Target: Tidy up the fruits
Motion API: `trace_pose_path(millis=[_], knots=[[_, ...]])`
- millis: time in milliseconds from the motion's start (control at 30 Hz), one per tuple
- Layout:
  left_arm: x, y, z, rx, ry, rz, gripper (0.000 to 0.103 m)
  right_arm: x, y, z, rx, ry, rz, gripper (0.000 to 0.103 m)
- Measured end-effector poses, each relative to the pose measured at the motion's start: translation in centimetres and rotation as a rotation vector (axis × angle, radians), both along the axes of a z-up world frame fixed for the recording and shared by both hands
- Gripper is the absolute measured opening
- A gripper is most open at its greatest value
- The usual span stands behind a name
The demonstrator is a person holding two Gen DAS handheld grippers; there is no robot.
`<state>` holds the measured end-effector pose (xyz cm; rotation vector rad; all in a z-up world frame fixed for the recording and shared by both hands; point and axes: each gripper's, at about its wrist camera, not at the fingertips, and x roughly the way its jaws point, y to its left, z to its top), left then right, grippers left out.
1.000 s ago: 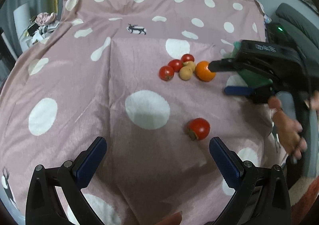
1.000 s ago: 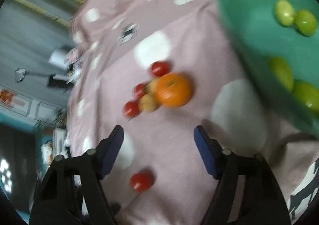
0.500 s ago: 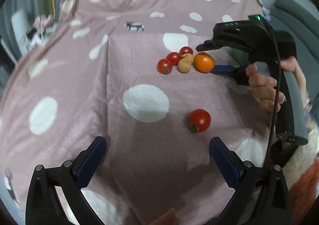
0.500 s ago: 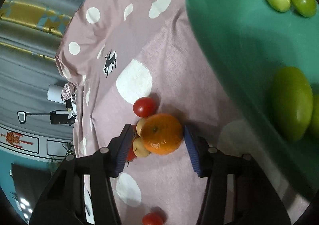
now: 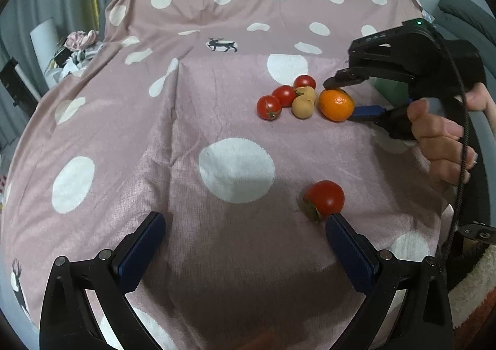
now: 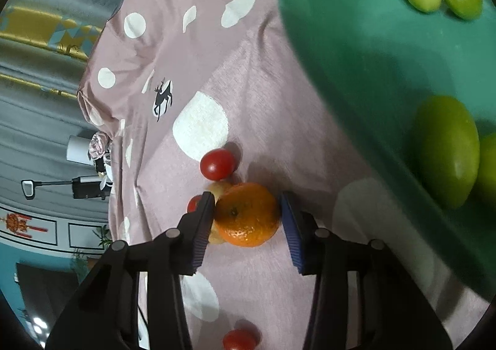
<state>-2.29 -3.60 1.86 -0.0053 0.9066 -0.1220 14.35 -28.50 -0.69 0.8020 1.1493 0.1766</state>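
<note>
The right gripper has its two blue-padded fingers around the round orange mandarin, one finger on each side. The left finger touches the skin, and the right one looks just at it, so I think the pinch is starting but the fruit sits on the cloth, not lifted. The mandarin lies on the pink cloth with white dots. Right beside the mandarin, on its far side from the gripper's handle, are two small tan round fruits and three little red tomatoes, all bunched close together. On the other side of the mandarin, near it, is the big green plastic bowl, and some green oval fruits already lie inside. One more red tomato sits alone, well apart from the mandarin, just by the tip of the left gripper. That left gripper hangs over the cloth with its fingers spread wide and nothing between them. I think the step now is grabbing the mandarin to put it in the bowl. Next the fingers need to squeeze it gently, so it does not squash or slip. Then it should go straight up, so the tan fruits touching it do not roll away, and over the bowl's edge.
</note>
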Motion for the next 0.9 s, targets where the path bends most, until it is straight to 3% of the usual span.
trace_pose_path(millis=[133, 267, 367, 433, 533, 633, 733, 833, 900], knots=[[0.0, 0.3, 0.2, -0.04, -0.006, 0.008, 0.102, -0.8, -0.1, 0.2, -0.003, 0.015, 0.047, 0.043], [-0.3, 0.4, 1.1, -0.204, -0.02, -0.02, 0.102, -2.0, 0.2, 0.5, -0.028, 0.02, 0.098, 0.043], [0.3, -0.4, 1.7, -0.246, -0.052, -0.047, 0.1, -3.1, 0.5, 0.7, -0.032, 0.015, 0.159, 0.043], [1.2, -1.3, 1.5, -0.271, -0.026, -0.087, 0.094, -3.7, 0.2, 0.7, -0.011, 0.022, 0.182, 0.043], [3.0, -2.9, 0.2, -0.306, 0.055, -0.116, 0.092, -4.0, -0.2, 0.2, 0.034, 0.039, 0.182, 0.043], [4.2, -4.3, -0.4, -0.311, 0.07, -0.088, 0.092, -4.2, -0.3, 0.2, 0.034, 0.044, 0.185, 0.043], [4.6, -5.2, -0.4, -0.314, 0.087, -0.138, 0.092, -4.5, -0.1, 0.5, 0.016, 0.043, 0.209, 0.043], [4.1, -5.9, -0.2, -0.247, 0.034, -0.135, 0.092, -4.7, 0.1, 0.6, 0.014, 0.045, 0.244, 0.043], [4.0, -6.8, -0.3, -0.179, 0.018, -0.162, 0.084, -4.8, 0.2, 0.6, 0.013, 0.042, 0.274, 0.043]])
